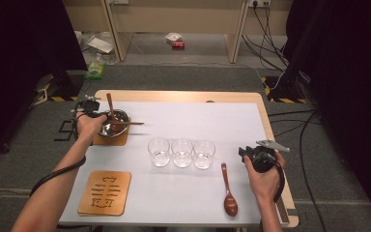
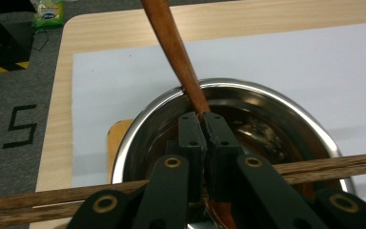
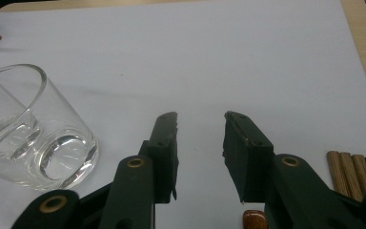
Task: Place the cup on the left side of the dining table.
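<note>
At the table's left, a steel bowl (image 1: 121, 118) sits on a wooden coaster (image 1: 111, 140). My left gripper (image 1: 105, 118) reaches into it, shut on a wooden spoon (image 1: 109, 104) whose handle sticks up and away. In the left gripper view, the jaws of the left gripper (image 2: 202, 119) pinch the spoon (image 2: 176, 52) low on its handle, above the bowl (image 2: 286, 102). A pair of chopsticks (image 2: 324, 164) lies across the bowl's rim. My right gripper (image 1: 251, 153) rests at the table's right, and in its own view the right gripper (image 3: 201, 119) is open with nothing between the jaws.
Three empty glasses (image 1: 181, 152) stand in a row mid-table; the nearest glass (image 3: 43, 133) is left of my right jaws. A second wooden spoon (image 1: 228, 191) lies near the right hand. A carved coaster (image 1: 105, 192) lies front left. Several wooden stick ends (image 3: 355, 167) lie at the right.
</note>
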